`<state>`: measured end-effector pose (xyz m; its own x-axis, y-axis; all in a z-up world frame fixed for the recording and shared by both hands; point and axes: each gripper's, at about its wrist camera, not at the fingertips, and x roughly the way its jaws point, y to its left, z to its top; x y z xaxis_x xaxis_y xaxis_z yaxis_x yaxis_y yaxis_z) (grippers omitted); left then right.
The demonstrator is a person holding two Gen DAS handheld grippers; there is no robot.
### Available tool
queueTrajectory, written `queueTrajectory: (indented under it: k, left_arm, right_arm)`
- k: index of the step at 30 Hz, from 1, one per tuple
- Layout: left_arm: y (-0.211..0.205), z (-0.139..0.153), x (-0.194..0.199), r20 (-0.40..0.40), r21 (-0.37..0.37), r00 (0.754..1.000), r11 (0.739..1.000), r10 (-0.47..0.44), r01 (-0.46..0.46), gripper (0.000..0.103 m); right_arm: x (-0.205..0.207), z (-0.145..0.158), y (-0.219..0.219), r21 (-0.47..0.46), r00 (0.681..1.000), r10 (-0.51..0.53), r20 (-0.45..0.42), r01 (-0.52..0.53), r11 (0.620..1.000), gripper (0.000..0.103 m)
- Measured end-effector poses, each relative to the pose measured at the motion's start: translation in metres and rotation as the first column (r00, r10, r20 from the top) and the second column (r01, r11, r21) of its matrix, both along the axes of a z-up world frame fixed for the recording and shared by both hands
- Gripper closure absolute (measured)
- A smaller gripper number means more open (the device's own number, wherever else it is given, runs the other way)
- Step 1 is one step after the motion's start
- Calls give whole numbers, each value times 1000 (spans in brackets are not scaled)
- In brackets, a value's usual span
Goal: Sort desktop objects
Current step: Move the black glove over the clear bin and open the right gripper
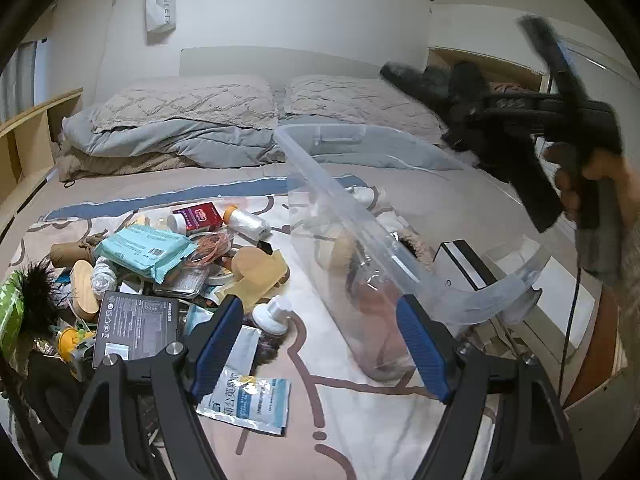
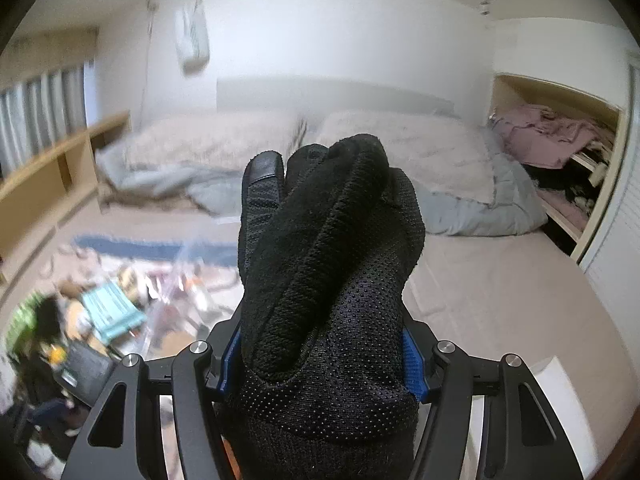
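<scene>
In the right wrist view the right claw is clamped on a black knitted glove with a dotted grip palm, whose fingers stand up through the middle of the frame and hide most of the blue pads. In the left wrist view the left claw stands apart with nothing between its blue ribbed pads, low in the frame above the patterned cloth on the bed. Just beyond its right pad lies a clear plastic storage box, running from centre to lower right, with several blurred things inside. To the left of the box, at middle left of the frame, sits a heap of loose things: a teal pack of wipes, a small dark red carton, a black printed box, a white bottle and a white and blue sachet near the left pad. At upper right of that view the other claw and the hand holding it appear blurred, carrying the glove. Grey pillows lie at the head of the bed.
</scene>
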<state>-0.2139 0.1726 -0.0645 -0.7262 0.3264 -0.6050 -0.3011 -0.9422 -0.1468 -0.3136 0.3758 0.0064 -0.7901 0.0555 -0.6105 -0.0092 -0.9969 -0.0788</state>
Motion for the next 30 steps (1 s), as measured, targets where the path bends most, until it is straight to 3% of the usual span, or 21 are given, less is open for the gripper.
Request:
queueTrajectory:
  k: [3, 7, 12, 16, 20, 23, 24, 26, 30]
  left_arm:
    - [-12, -4, -3, 8, 27, 1000, 1000, 11, -11, 24]
    - [-26, -8, -7, 7, 36, 1000, 999, 28, -28, 24]
    - [-46, -13, -17, 17, 70, 998, 996, 61, -62, 24]
    - [-59, -15, -25, 13, 90, 996, 992, 91, -92, 24]
    - [-69, -17, -34, 8, 96, 993, 988, 117, -117, 24]
    - [-74, -19, -40, 15, 104, 992, 986, 126, -127, 24]
    - [-76, -20, -41, 17, 105, 992, 986, 129, -130, 24]
    - [-79, -23, -43, 21, 103, 990, 985, 137, -138, 24]
    - [-85, -25, -46, 41, 123, 988, 981, 149, -153, 24]
  right_arm:
    - [-25, -15, -10, 98, 993, -10, 118, -2, 995, 39]
    - [-47, -35, -25, 179, 968, 43, 249, -89, 980, 39]
    - [-76, -60, -41, 299, 920, 85, 382, -210, 931, 39]
    - [-93, -80, -64, 398, 884, 147, 443, -341, 852, 39]
    - [-100, -100, -84, 462, 821, 250, 514, -510, 726, 39]
    - [-112, -112, -87, 461, 790, 268, 552, -557, 691, 38]
    - [-119, -115, -85, 468, 790, 259, 555, -554, 688, 37]
    - [-127, -123, -80, 508, 805, 215, 553, -531, 678, 9]
    - [-133, -129, -66, 605, 853, 131, 506, -458, 652, 3]
